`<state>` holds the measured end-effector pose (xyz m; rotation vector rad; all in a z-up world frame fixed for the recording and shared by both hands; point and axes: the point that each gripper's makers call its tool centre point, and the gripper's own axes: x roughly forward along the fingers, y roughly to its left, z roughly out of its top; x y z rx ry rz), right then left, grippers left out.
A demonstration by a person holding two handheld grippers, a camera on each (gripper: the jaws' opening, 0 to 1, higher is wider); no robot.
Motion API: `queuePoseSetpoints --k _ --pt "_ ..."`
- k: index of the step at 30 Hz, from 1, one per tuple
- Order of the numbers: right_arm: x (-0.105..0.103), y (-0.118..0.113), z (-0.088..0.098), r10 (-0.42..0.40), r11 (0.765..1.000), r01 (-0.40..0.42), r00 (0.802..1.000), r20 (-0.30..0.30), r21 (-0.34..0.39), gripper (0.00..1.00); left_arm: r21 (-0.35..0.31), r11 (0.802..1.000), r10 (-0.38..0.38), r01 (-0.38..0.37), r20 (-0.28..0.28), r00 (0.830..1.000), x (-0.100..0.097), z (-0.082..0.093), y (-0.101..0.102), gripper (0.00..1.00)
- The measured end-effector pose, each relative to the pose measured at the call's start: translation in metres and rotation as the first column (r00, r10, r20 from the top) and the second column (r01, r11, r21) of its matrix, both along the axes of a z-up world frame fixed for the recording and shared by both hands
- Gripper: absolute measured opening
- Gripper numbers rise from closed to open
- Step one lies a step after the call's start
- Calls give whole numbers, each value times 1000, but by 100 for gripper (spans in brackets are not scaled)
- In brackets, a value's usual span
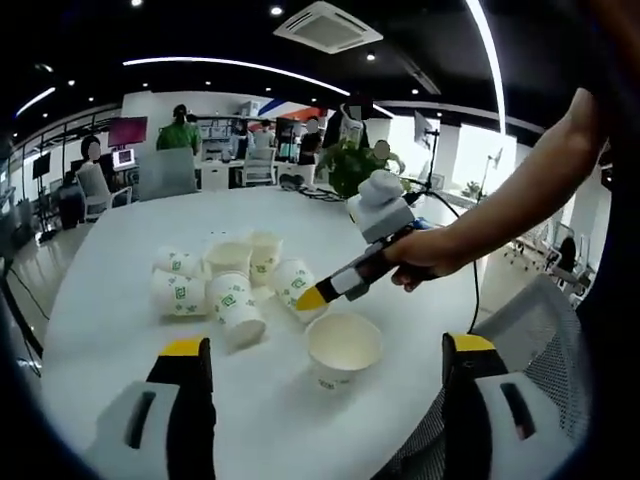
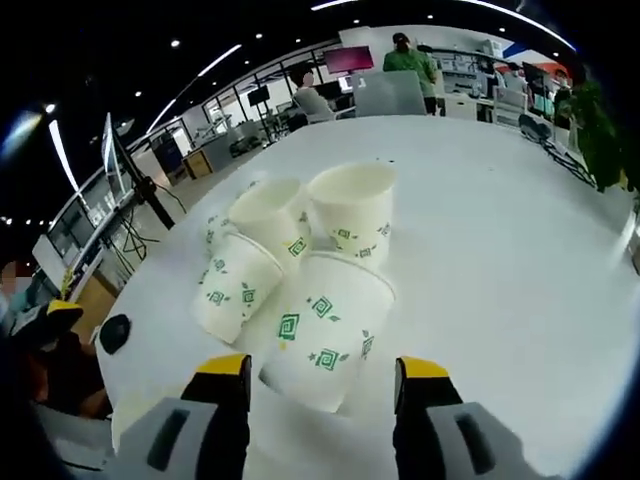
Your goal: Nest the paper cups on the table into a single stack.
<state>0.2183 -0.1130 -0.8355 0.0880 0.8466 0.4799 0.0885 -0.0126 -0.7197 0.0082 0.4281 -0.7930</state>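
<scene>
Several white paper cups with green marks (image 1: 230, 285) lie and stand in a loose cluster on the round white table (image 1: 120, 250). One cup (image 1: 343, 348) stands upright apart from them, mouth up, just ahead of my left gripper (image 1: 328, 345), whose jaws are spread wide and hold nothing. A hand brings my right gripper (image 1: 350, 280) in from the right, with its yellow tip at a cup on the cluster's right side. In the right gripper view, the nearest cup (image 2: 325, 330) has its base between the open jaws of my right gripper (image 2: 323, 367). Three more cups (image 2: 290, 225) crowd behind it.
A potted plant (image 1: 355, 160) and cables sit at the table's far side. A grey mesh chair (image 1: 545, 325) stands by the near right edge. Desks, monitors and people fill the office behind. Bare tabletop (image 2: 500, 230) stretches to the right of the cups.
</scene>
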Motion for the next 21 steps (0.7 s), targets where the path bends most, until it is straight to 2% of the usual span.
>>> queuePoseSetpoints --k 6,16,21 --pt "2 0 -3 28 999 -27 1000 10 -41 56 -8 1000 6 -6 -1 1000 1 2 2 93" --pt "4 6 -7 49 998 -48 999 15 -47 54 -7 1000 9 -9 -21 1000 -1 -1 2 90" --pt "7 6 -8 34 999 -33 999 18 -43 51 -6 1000 5 -5 -25 1000 0 -1 1 89"
